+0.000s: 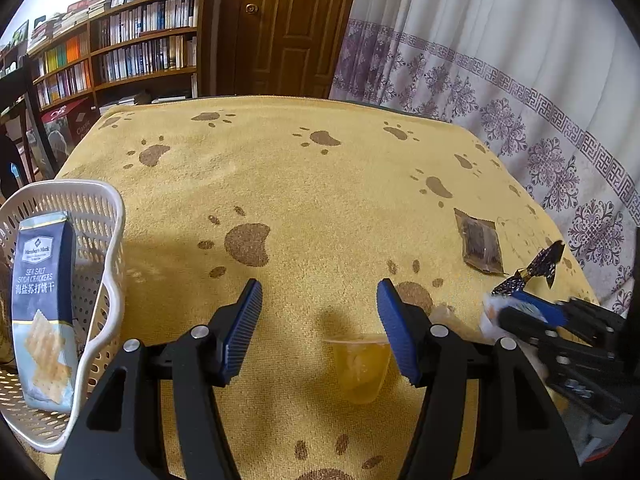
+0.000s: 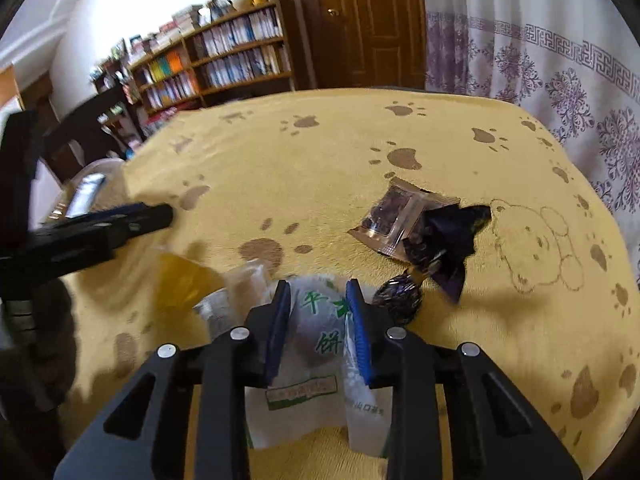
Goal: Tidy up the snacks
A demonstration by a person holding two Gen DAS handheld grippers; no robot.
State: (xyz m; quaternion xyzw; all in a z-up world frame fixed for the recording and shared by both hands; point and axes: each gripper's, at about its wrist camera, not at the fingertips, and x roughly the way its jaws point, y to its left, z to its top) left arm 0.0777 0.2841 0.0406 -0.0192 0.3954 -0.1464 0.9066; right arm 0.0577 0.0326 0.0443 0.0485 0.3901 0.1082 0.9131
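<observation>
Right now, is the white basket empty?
No, the white basket holds a blue packet of soda crackers that stands upright inside it in the left wrist view.

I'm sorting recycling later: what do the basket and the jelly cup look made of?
The basket looks like glossy white moulded plastic: a rigid wavy rim and regular punched holes. The jelly cup seems to be thin clear plastic, since its amber filling shows through the wall; its lid material is hard to tell.

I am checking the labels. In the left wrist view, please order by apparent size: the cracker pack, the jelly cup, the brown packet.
1. cracker pack, largest, though it stands near the camera
2. jelly cup and brown packet: they look alike, so I do not rank them
</observation>
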